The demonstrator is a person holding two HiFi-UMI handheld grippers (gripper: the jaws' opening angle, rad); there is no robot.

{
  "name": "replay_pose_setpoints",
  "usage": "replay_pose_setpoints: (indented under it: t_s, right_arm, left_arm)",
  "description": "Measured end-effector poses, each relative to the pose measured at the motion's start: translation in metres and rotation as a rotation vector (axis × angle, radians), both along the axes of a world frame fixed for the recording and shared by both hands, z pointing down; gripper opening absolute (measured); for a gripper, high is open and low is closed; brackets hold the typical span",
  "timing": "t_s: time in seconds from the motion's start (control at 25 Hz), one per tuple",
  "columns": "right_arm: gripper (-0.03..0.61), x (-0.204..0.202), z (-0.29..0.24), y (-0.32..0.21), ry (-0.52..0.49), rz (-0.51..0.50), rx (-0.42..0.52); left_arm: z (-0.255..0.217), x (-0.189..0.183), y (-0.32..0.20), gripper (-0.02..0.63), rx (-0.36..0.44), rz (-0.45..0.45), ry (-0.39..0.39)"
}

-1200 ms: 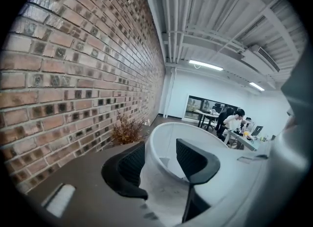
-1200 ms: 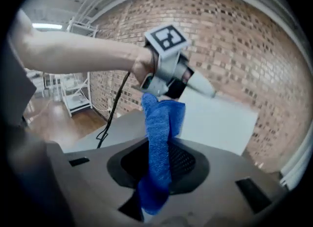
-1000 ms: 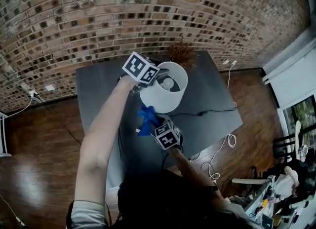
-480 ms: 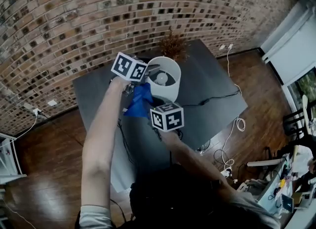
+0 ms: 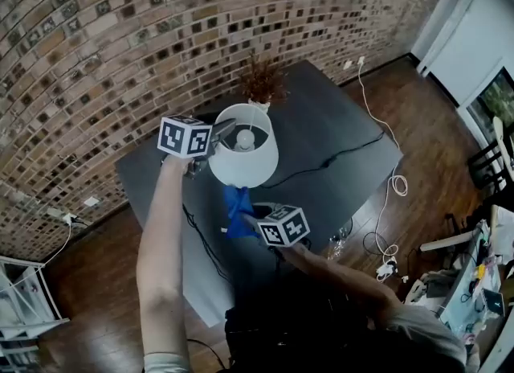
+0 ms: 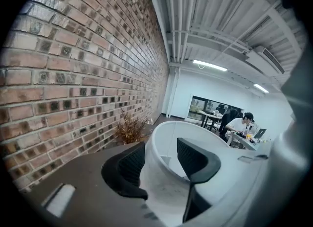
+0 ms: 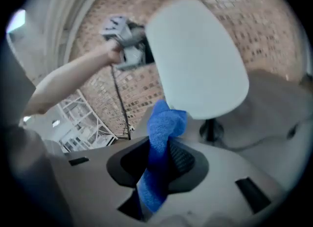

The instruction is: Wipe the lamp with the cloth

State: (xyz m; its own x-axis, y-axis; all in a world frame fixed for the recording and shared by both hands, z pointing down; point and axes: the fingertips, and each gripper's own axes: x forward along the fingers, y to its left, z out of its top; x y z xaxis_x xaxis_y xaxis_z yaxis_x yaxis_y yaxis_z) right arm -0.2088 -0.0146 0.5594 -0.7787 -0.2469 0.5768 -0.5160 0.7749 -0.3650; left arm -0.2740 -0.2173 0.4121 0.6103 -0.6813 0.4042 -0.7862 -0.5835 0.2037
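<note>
My left gripper (image 6: 161, 160) is pinching the lamp (image 5: 245, 162) by its shade rim, steadying it on the table (image 5: 337, 138) — my right gripper (image 7: 164, 157) is clamping the cloth (image 5: 237, 206) just nearside; I'm aiming for light strokes.

Dark table (image 5: 321, 122) carries lamp (image 5: 243, 158), dried plant (image 5: 261, 82), seemingly a cable (image 5: 337, 157).
</note>
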Motion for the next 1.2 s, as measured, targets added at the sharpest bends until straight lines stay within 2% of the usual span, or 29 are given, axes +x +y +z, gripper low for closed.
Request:
replay_pose_setpoints:
  t_s: [0.04,0.08,0.16,0.2,0.24,0.32,0.4,0.44,0.56,0.6,0.68,0.76,0.84,0.92,1.0,1.08,1.16,1.2]
  right_arm:
    - [0.088,0.009,-0.040,-0.005,-0.004,-0.038,0.184]
    - [0.089,0.016,-0.085,-0.014,0.012,-0.059,0.412]
    - [0.089,0.024,-0.166,-0.038,0.121,-0.074,0.910]
    - [0.089,0.022,-0.188,-0.048,0.206,-0.082,1.117]
    - [0.089,0.016,-0.195,-0.056,0.298,-0.102,1.268]
    - [0.089,-0.001,-0.167,-0.060,0.477,-0.191,1.436]
    - [0.089,-0.014,-0.114,-0.047,0.605,-0.326,1.492]
    - [0.089,-0.019,-0.083,-0.038,0.643,-0.405,1.469]
    - [0.089,-0.010,0.005,-0.019,0.668,-0.602,1.256]
    - [0.089,0.001,0.018,-0.015,0.648,-0.623,1.183]
    - [0.089,0.027,-0.001,-0.014,0.555,-0.575,1.100]
    - [0.089,0.047,-0.068,-0.024,0.415,-0.430,1.143]
    - [0.089,0.062,-0.148,-0.043,0.310,-0.254,1.296]
    - [0.089,0.063,-0.187,-0.061,0.293,-0.163,1.450]
    - [0.089,0.048,-0.163,-0.072,0.369,-0.220,1.523]
    - [0.089,0.036,-0.105,-0.068,0.443,-0.343,1.524]
    - [0.089,0.033,-0.046,-0.053,0.474,-0.453,1.468]
    - [0.089,0.036,-0.016,-0.045,0.487,-0.508,1.404]
  left_arm:
    - [-0.001,0.001,0.001,0.210,0.006,0.002,0.007]
    - [-0.002,0.001,0.001,0.212,0.011,0.003,0.014]
    - [-0.005,0.003,0.000,0.212,0.021,0.000,0.019]
    - [-0.006,0.003,0.000,0.212,0.024,-0.005,0.014]
    - [-0.006,0.003,-0.001,0.209,0.024,-0.011,0.006]
    - [-0.004,0.000,-0.002,0.187,0.017,-0.029,-0.011]
    - [-0.001,0.000,-0.001,0.186,0.001,-0.039,-0.016]
    - [-0.001,0.000,-0.001,0.186,-0.004,-0.041,-0.020]
    - [-0.002,-0.003,0.000,0.186,-0.011,-0.065,-0.025]
    - [-0.001,-0.003,0.000,0.186,-0.016,-0.076,-0.019]
    - [-0.002,-0.004,0.002,0.186,-0.028,-0.088,-0.001]
    - [-0.004,-0.004,0.002,0.186,-0.027,-0.094,0.014]
    - [-0.006,-0.002,0.001,0.186,-0.020,-0.103,0.027]
    - [-0.006,-0.003,0.001,0.186,-0.020,-0.119,0.023]
    - [-0.004,-0.008,0.002,0.186,-0.028,-0.140,0.002]
    - [-0.002,-0.011,0.003,0.186,-0.041,-0.158,-0.013]
    - [-0.001,-0.012,0.004,0.186,-0.050,-0.169,-0.022]
    - [-0.001,-0.012,0.004,0.186,-0.053,-0.172,-0.022]
